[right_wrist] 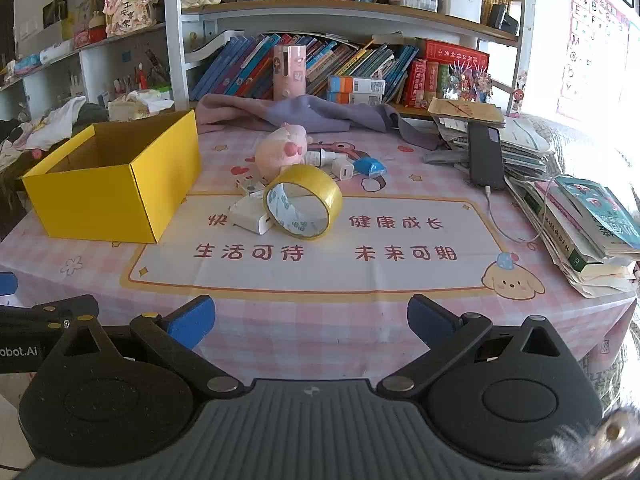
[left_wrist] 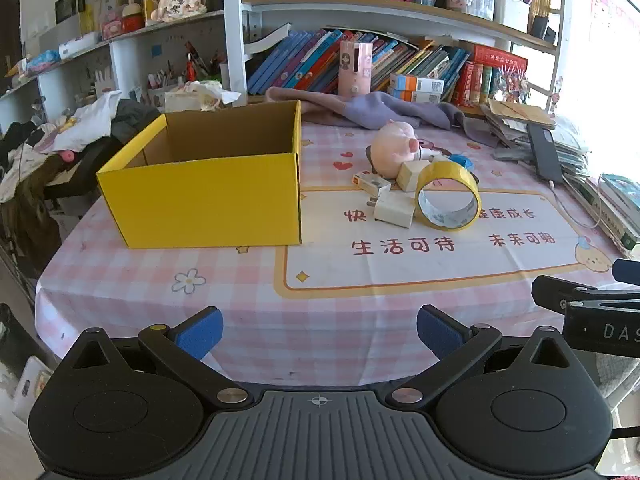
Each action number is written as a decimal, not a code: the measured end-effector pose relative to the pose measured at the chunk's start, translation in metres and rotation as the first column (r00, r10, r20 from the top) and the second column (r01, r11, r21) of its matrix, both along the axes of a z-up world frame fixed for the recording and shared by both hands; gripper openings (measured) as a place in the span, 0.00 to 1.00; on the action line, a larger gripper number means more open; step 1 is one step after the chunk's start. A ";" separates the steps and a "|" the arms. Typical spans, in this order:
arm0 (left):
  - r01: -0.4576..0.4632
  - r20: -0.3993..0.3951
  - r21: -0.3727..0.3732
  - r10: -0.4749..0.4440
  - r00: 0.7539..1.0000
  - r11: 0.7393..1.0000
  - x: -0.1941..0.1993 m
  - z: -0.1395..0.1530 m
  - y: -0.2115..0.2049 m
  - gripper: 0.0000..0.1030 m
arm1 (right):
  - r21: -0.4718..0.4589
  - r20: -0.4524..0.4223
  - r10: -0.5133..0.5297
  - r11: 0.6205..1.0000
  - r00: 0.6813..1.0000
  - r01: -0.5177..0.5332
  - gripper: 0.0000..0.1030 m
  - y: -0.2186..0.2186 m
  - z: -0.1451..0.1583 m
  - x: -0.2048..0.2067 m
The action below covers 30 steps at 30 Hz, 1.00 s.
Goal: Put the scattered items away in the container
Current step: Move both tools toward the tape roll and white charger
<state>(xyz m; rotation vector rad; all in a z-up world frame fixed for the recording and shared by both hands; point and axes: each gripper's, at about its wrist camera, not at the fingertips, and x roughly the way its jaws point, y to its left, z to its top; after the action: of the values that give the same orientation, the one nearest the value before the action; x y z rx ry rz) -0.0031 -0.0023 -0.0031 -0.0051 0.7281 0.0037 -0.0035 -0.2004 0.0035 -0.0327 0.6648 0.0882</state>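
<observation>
An open yellow cardboard box (left_wrist: pixel 200 196) (right_wrist: pixel 112 196) stands on the table's left and looks empty. Right of it lies a cluster: a yellow tape roll (left_wrist: pixel 448 200) (right_wrist: pixel 304 202) on edge, a white charger (left_wrist: pixel 394 210) (right_wrist: pixel 252 218), a small white box (left_wrist: pixel 370 182), a pink pig plush (left_wrist: pixel 394 146) (right_wrist: pixel 280 148), a small white adapter (right_wrist: pixel 342 170) and a blue item (right_wrist: pixel 370 167). My left gripper (left_wrist: pixel 319 334) is open and empty above the table's near edge. My right gripper (right_wrist: pixel 311 322) is open and empty, also near the front edge.
A purple cloth (right_wrist: pixel 312 114) lies at the back. Stacked books and papers (right_wrist: pixel 576 224) with a black phone (right_wrist: pixel 486 156) and its cable fill the right side. Bookshelves (right_wrist: pixel 340 12) rise behind. The table has a pink checked cloth (right_wrist: pixel 320 272).
</observation>
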 end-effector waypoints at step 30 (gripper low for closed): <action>0.020 -0.006 0.020 -0.020 1.000 1.000 0.004 -0.001 -0.002 1.00 | -0.001 -0.015 -0.004 1.000 1.000 0.004 1.00 -0.001 -0.002 0.005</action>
<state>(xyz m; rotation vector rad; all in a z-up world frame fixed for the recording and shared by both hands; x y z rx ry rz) 0.0012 -0.0044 -0.0045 0.0211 0.7334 -0.0080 0.0013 -0.2017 0.0016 -0.0322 0.6794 0.0845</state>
